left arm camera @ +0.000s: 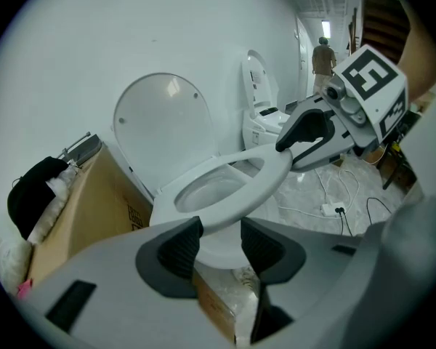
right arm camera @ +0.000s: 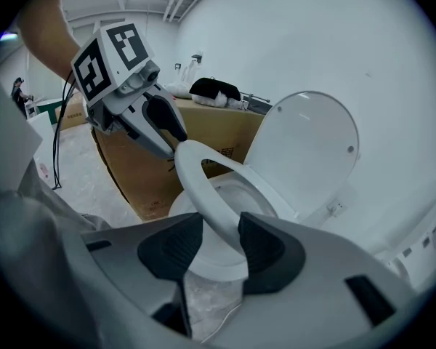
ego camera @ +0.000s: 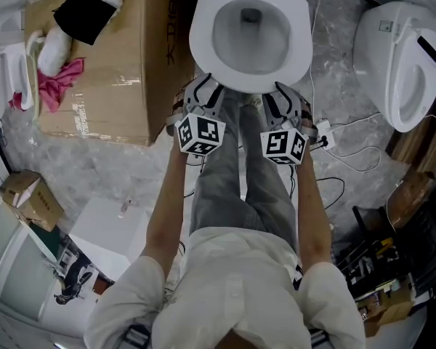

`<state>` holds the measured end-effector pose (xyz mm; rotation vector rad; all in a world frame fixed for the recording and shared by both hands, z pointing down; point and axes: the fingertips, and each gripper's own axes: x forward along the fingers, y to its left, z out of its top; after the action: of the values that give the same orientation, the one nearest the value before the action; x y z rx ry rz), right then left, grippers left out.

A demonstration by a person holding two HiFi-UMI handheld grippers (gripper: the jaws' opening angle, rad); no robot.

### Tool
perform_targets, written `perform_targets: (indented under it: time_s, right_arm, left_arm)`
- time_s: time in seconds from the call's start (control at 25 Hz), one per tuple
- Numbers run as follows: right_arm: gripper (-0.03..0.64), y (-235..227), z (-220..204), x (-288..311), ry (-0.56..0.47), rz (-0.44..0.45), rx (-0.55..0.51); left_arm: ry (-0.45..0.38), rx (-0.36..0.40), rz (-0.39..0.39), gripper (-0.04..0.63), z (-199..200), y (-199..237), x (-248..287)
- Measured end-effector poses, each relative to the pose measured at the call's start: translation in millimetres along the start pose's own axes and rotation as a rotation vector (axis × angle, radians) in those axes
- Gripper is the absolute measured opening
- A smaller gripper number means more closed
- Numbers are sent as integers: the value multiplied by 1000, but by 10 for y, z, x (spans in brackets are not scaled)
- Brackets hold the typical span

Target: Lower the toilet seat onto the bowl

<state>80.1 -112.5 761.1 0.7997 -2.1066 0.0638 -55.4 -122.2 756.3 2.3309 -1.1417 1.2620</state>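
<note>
**Both grippers straddle the part-lowered seat**

Both of your tools are at the front of the toilet seat point(left arm camera: 251, 191). It sits tilted, its front edge lifted off the bowl point(left arm camera: 212, 190), while the lid point(left arm camera: 163, 126) stands upright against the wall behind. Your left gripper point(left arm camera: 218, 242) has its jaws spread wide with the seat's rim running between them. The pads look clear of it, though the angle makes that hard to be sure of. Your right gripper point(right arm camera: 212, 244) is likewise wide apart around the rim on the other side, with a gap showing beside one pad. You stand facing the bowl, a cardboard box point(ego camera: 131, 64) to your left and a second toilet point(ego camera: 400, 64) to your right.
</note>
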Motion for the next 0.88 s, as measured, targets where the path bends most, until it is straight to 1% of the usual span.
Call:
perform_targets:
  time_s: [0.52, 0.88]
  right_arm:
    - [178, 276, -320, 207, 53, 43, -43]
    - [183, 417, -505, 336, 83, 52, -71]
  left_arm:
    - [61, 11, -32, 199, -370, -173, 217]
    - [98, 29, -33, 201, -570, -272, 349]
